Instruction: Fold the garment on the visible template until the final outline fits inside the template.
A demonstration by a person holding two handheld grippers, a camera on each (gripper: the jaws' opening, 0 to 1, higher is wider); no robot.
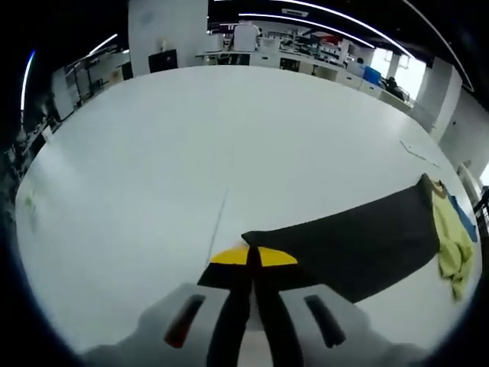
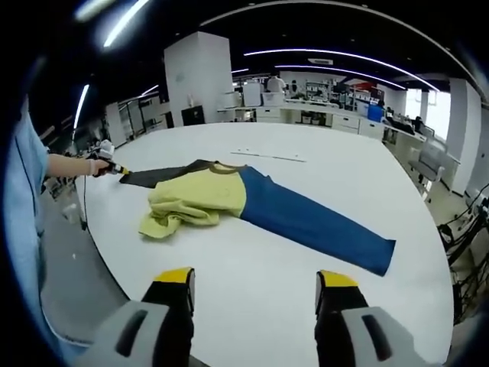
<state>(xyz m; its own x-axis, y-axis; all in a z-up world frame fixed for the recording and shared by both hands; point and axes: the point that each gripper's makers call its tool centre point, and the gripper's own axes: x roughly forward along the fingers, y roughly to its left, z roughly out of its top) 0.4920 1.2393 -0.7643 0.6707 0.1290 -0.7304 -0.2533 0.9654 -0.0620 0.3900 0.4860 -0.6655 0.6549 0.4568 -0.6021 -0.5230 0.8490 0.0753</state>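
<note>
Garment (image 2: pixel 229 200) sprawled across a white table (image 2: pixel 321 160), its dark sleeve (image 1: pixel 344 245) stretched toward the near edge, blue sleeve (image 2: pixel 313 222) angled right, yellow body bunched between. Left gripper (image 1: pixel 253 264) has its yellow-tipped jaws pressed together on the dark sleeve's end. Right gripper (image 2: pixel 256 287) hovers near, jaws spread and empty. A hard pull from that lone pinch could drag the whole shirt and worsen the bunching. No template outline is clear.
</note>
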